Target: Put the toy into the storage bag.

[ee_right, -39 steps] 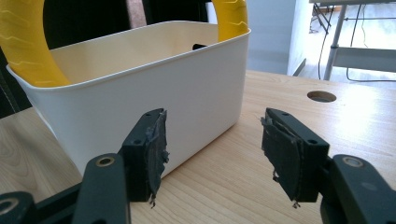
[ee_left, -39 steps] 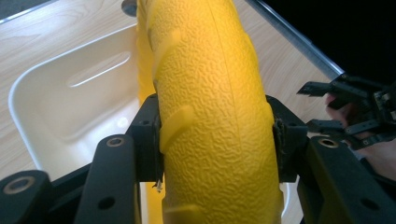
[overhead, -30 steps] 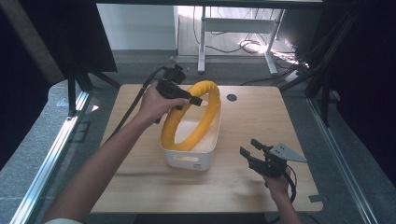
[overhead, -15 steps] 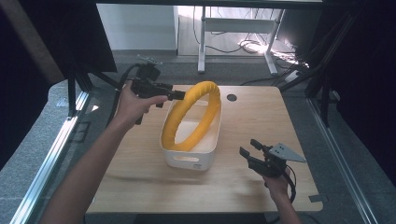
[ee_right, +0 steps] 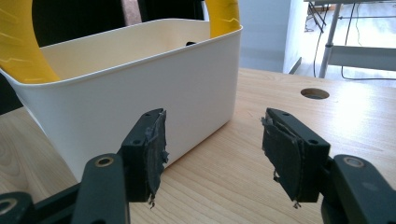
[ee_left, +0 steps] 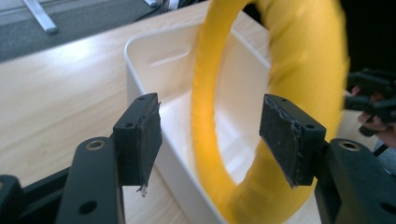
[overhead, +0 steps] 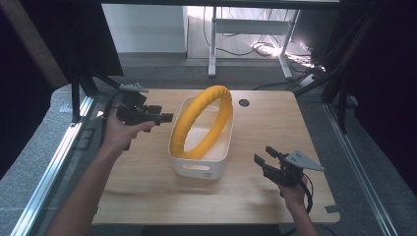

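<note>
Standing on edge in white bin (overhead: 201, 169) mid-table: yellow ring (overhead: 204, 120), probably light, soft foam, grippy; best pinched across top arc. Left gripper (overhead: 164, 117) beside bin, jaws just closing, half-open, empty. Right gripper (overhead: 263, 160) half-open, empty.

Right gripper (ee_right: 215, 154) sits low over the wooden surface (ee_right: 243, 186), fingers (ee_right: 154, 144) apart with nothing between them. Just ahead is the white bin (ee_right: 140, 93), with the yellow ring (ee_right: 23, 46) poking above its rim, probably leaning inside.
</note>
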Tool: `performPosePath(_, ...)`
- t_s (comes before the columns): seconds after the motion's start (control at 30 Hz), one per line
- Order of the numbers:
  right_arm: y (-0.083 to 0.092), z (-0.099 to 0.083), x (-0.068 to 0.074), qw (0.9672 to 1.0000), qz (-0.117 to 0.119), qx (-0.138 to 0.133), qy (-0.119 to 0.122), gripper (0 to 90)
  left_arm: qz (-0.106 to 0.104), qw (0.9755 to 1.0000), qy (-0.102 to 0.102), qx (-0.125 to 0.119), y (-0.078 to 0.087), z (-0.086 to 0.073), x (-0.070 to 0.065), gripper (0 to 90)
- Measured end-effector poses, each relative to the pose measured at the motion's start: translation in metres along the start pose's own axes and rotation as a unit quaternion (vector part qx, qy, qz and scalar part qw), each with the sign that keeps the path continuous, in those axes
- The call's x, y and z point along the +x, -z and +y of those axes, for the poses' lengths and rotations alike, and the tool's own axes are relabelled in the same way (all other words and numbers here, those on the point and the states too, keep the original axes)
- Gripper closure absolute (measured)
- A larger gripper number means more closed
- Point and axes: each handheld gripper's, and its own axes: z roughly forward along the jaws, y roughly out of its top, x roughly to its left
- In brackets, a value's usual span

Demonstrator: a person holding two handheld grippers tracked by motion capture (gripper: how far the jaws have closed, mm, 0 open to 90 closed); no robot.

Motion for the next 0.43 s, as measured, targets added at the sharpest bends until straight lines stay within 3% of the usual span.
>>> performPosePath(0.1,-0.001,-0.001,-0.001,1.0000,-0.002,0.002,-0.003,39.6,0.001,1.0000,0.004,0.004,-0.005,-0.019,0.004,38.9)
performPosePath(0.23,-0.001,-0.001,-0.002,1.0000,-0.002,0.000,-0.002,39.6,0.003,1.0000,0.002,0.009,-0.009,-0.027,0.006,38.8)
performPosePath(0.43,0.000,0.000,-0.003,1.0000,-0.003,-0.002,-0.001,39.3,0.003,1.0000,0.000,0.008,-0.008,-0.026,0.006,37.8)
